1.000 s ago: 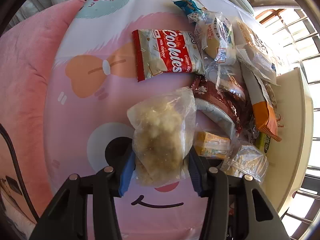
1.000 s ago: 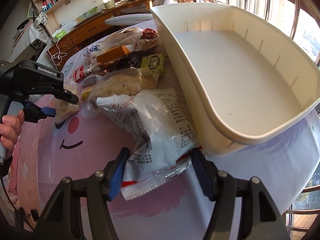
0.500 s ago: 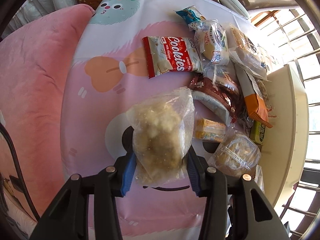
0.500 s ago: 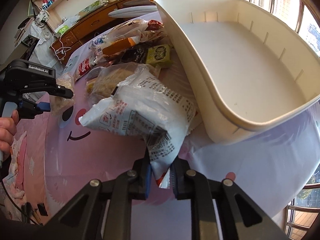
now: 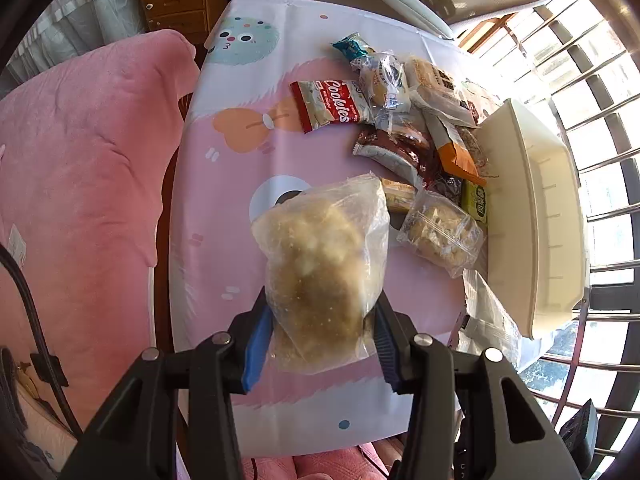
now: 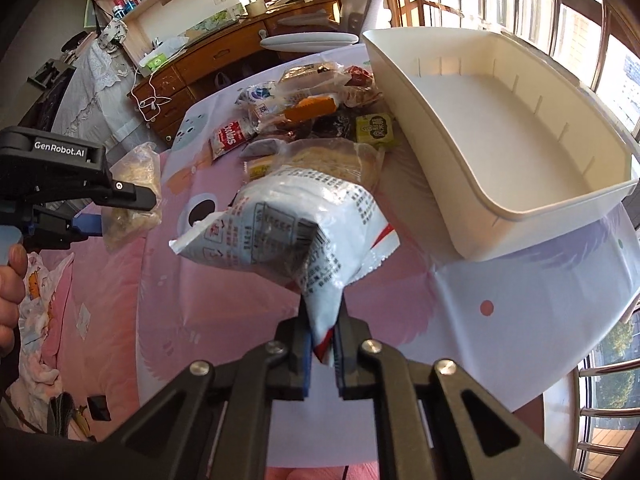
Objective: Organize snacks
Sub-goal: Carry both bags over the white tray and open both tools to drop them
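Left tongs [image 5: 320,340] clamp clear bag [image 5: 324,264]; right tongs [image 6: 324,340] pinch white packet [image 6: 288,236].

Snack pile [image 5: 408,120] on table [image 5: 224,184] – bin [image 5: 536,216] right of it

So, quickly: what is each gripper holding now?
Left gripper: closed on the clear bag of crumbly snack.
Right gripper: closed on the white printed packet.

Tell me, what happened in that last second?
The right gripper closed on the white printed snack packet and lifted it off the tablecloth. The left gripper raised its clear crumbly snack bag higher. The white bin stayed empty, the snack pile unmoved.
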Action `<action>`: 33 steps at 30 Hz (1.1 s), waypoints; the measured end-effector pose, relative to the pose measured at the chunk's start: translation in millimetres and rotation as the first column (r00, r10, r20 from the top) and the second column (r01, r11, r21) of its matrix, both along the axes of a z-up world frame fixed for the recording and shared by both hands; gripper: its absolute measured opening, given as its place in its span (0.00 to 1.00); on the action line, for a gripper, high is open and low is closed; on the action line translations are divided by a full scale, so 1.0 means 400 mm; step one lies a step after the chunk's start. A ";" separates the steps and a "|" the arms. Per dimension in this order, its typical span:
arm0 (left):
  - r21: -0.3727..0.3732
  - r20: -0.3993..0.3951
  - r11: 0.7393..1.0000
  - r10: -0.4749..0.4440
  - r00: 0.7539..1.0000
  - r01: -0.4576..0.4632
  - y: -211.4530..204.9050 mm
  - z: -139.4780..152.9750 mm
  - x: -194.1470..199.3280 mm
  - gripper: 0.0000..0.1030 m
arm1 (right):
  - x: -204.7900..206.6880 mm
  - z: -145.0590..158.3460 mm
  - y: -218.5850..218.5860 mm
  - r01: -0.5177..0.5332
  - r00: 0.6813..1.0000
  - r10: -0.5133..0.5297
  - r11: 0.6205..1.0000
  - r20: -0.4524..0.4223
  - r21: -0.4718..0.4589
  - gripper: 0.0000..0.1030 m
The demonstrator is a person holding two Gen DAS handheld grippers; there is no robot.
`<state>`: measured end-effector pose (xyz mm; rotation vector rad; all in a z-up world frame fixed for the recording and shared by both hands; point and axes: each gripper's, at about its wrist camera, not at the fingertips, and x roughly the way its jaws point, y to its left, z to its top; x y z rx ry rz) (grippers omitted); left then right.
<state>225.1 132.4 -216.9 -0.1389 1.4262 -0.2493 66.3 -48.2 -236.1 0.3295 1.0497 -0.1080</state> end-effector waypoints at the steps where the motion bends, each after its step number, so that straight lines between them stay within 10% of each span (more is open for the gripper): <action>1: 0.003 0.009 1.000 -0.010 1.000 0.010 0.011 0.012 -0.010 0.43 | -0.005 0.014 0.006 -0.003 1.000 0.003 1.000 0.012 -0.004 0.07; 14: -0.021 0.057 0.987 -0.159 0.986 0.161 -0.043 0.159 -0.100 0.43 | -0.082 0.189 -0.039 0.051 0.992 -0.045 0.998 0.119 -0.046 0.08; 33: -0.103 0.162 0.952 -0.271 0.949 0.289 -0.398 0.283 -0.202 0.43 | -0.129 0.285 -0.372 0.101 0.984 -0.099 0.995 0.149 -0.007 0.08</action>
